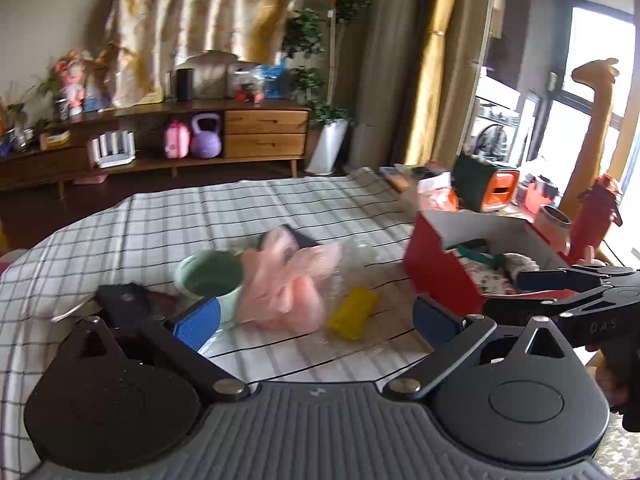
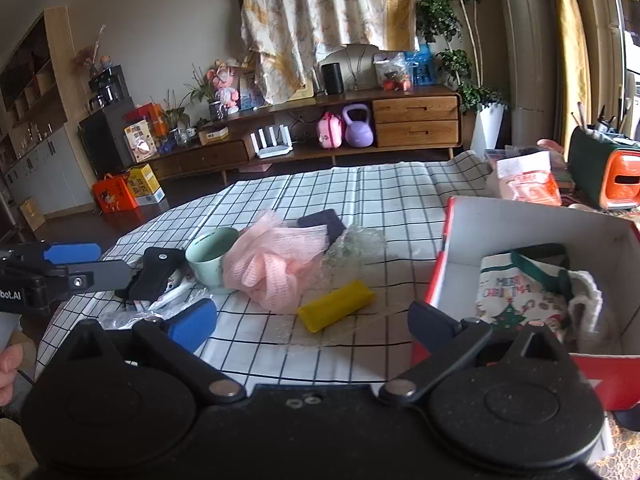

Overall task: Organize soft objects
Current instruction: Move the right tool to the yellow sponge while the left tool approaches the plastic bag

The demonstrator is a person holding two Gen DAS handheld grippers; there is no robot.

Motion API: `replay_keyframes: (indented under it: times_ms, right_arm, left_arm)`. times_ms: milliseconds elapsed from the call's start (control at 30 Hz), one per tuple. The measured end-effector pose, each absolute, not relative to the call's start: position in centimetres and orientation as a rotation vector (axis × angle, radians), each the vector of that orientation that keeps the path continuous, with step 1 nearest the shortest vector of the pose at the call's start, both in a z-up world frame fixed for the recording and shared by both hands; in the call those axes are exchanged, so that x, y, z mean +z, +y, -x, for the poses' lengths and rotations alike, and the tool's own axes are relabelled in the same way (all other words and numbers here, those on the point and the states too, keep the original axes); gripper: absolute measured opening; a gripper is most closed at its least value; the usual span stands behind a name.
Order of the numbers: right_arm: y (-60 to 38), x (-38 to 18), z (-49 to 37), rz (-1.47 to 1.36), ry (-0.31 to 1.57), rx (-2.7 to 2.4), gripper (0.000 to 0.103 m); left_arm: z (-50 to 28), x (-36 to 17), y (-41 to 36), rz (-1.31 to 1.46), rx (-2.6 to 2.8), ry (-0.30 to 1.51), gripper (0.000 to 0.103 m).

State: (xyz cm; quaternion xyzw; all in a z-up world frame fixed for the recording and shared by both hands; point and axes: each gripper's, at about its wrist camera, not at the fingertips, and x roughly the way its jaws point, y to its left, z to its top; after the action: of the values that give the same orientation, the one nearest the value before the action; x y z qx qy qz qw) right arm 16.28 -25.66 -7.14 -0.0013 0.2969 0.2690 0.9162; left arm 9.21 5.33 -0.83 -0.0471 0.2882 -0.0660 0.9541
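Note:
A pink mesh bath pouf (image 1: 280,284) (image 2: 272,268) lies mid-table beside a mint green cup (image 1: 210,280) (image 2: 210,258). A yellow sponge (image 1: 353,312) (image 2: 336,306) lies in front of it, a dark block (image 2: 322,220) and clear bubble wrap (image 2: 354,246) behind. On the right a red box (image 1: 436,276) (image 2: 520,232) holds a Christmas-print cloth (image 2: 520,300). My left gripper (image 1: 316,322) (image 2: 92,262) is open and empty, short of the pouf. My right gripper (image 2: 314,324) (image 1: 528,294) is open and empty too, near the yellow sponge and the box's left wall.
The table wears a checked cloth (image 2: 360,188). A black flat object (image 2: 154,276) and clear wrappers lie left of the cup. An orange-and-green appliance (image 2: 616,176) and clutter stand behind the box. A wooden sideboard (image 2: 416,120) lines the far wall.

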Motion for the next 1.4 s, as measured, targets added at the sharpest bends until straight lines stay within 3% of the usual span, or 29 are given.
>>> replay_keyframes:
  times_ms: [567,1000,1400]
  right_arm:
    - [-18.2,-12.0,-21.7,0.103,0.696,0.487,0.094]
    - [-16.1,-16.3,-27.6,0.111,0.803,0.349,0.078]
    - [-16.2,-18.5,-30.1,0.058,0.87,0.263,0.076]
  left_arm:
    - [-7.1,-7.3,15.1,0.206,0.184,0.616,0.103]
    - [-9.3,-11.6,15.9,0.222,0.223,0.698,0.103]
    - [-11.3,-13.8,16.3,0.243,0.226,0.747,0.103]
